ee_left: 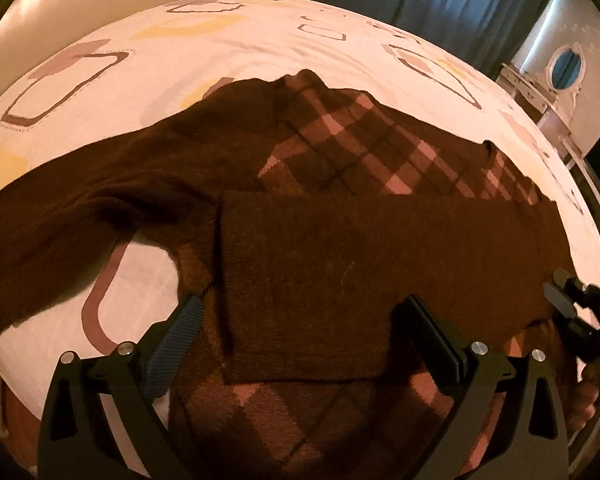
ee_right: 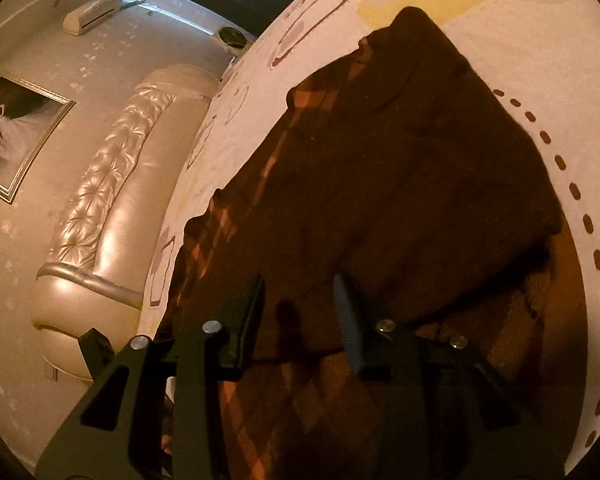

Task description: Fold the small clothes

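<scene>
So the sweater (ee_left: 340, 184) was maybe a third folded, I'd guess. One sleeve (ee_left: 360, 280) lay flat across the argyle front, and the other sleeve (ee_left: 60, 232) was sprawled out toward 9 o'clock on the bed (ee_left: 260, 44), so that one plus the body folds looked left to do.

Closest in, the left gripper (ee_left: 304, 332) hung over the near part of the sweater with its jaws spread wide, nothing pinched, the folded sleeve's cuff end between them running off toward 3 o'clock.

The right gripper (ee_right: 300, 312) was also spread apart and empty, hovering over that sleeve's other end near the shoulder. In its view the sweater stretched away toward 1 o'clock.
</scene>
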Demonstrator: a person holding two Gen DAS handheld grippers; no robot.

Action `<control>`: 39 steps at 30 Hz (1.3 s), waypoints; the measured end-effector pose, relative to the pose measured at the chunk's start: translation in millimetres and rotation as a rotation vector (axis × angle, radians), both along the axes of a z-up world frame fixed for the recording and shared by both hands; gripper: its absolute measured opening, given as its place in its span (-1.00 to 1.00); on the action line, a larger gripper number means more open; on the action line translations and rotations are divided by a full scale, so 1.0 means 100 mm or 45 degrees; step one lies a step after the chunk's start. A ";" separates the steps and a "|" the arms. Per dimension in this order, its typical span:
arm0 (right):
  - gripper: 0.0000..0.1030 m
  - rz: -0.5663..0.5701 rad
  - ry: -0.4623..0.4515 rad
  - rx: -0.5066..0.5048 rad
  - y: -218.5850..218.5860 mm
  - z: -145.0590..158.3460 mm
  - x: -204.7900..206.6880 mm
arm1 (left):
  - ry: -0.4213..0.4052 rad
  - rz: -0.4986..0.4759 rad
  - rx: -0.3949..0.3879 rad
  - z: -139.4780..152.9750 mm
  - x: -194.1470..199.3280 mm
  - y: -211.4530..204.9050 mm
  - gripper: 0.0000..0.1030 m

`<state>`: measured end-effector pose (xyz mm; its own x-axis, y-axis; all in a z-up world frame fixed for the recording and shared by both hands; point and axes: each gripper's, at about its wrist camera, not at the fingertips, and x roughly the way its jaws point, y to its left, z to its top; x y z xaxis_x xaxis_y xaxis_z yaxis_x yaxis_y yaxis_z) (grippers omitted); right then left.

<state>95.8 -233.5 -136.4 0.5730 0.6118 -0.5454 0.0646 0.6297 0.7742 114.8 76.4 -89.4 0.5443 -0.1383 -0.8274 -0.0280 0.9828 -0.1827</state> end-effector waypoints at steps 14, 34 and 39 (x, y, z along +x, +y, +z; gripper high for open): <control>-0.29 -0.014 -0.006 -0.034 0.06 0.01 -0.07 | -0.251 0.068 -0.059 0.46 -0.61 1.23 0.93; 0.09 -0.049 -0.013 -0.079 0.19 0.08 -0.05 | -0.262 0.311 0.090 -0.07 -1.15 3.95 0.91; 0.09 -0.061 -0.007 -0.088 0.20 0.08 -0.05 | -0.278 0.198 0.026 -0.15 -1.12 3.89 0.91</control>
